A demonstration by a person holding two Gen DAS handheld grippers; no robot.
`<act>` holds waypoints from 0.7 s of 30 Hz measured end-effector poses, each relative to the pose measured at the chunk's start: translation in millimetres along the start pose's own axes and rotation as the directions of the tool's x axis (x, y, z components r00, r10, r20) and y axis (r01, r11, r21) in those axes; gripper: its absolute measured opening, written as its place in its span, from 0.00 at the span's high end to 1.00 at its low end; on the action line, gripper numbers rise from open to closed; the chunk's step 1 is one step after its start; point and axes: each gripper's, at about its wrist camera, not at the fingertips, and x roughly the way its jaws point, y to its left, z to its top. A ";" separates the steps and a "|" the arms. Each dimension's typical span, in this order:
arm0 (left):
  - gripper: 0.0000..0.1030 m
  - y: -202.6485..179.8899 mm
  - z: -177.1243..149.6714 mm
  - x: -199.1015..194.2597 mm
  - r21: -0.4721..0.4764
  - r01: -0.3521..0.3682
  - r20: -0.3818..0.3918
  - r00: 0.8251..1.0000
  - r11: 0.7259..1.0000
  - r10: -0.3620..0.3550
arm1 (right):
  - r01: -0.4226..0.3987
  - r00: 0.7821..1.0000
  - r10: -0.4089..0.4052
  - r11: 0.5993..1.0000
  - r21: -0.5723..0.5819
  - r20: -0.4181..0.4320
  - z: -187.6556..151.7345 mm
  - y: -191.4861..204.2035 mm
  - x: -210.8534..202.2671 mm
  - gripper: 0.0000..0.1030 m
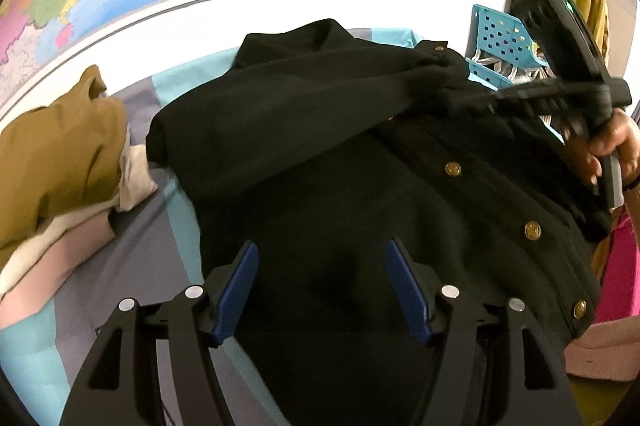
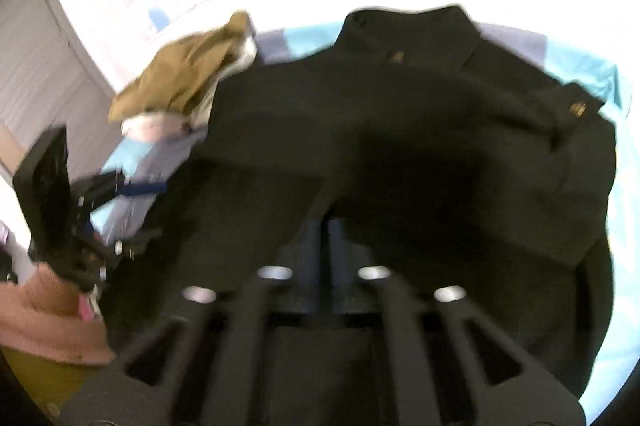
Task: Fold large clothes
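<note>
The left gripper [image 1: 322, 290] hovers spread wide over the black buttoned jacket [image 1: 320, 154], which lies flat on the striped bedsheet [image 1: 176, 82]. The right gripper [image 1: 466, 94] pinches its sleeve cuff, apparently; that wrist view is blurred. The cloth looks thick, limp and weighty; seams and cuffs give the best hold.

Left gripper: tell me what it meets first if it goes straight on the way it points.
Most likely the black jacket. The left gripper is open, its fingers over the jacket's lower body, and the dark cloth fills the line ahead. How far off the cloth is cannot be judged.
</note>
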 end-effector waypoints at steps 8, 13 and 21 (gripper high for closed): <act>0.33 -5.3 -12.1 1.7 0.003 0.039 -0.008 0.999 0.999 -0.039 | 0.138 0.985 -0.151 0.979 -0.150 -0.081 -41.8 40.1 28.8 0.64; 0.33 -5.1 -12.1 0.1 0.003 0.032 -0.003 0.999 0.999 -0.032 | 0.138 0.990 -0.140 0.984 -0.115 -0.008 -30.1 29.3 12.8 0.95; 0.32 17.9 -12.9 -18.6 -0.064 -0.005 0.035 0.999 0.998 0.007 | 0.123 0.989 -0.121 0.992 -0.020 0.081 -7.2 6.2 14.3 0.95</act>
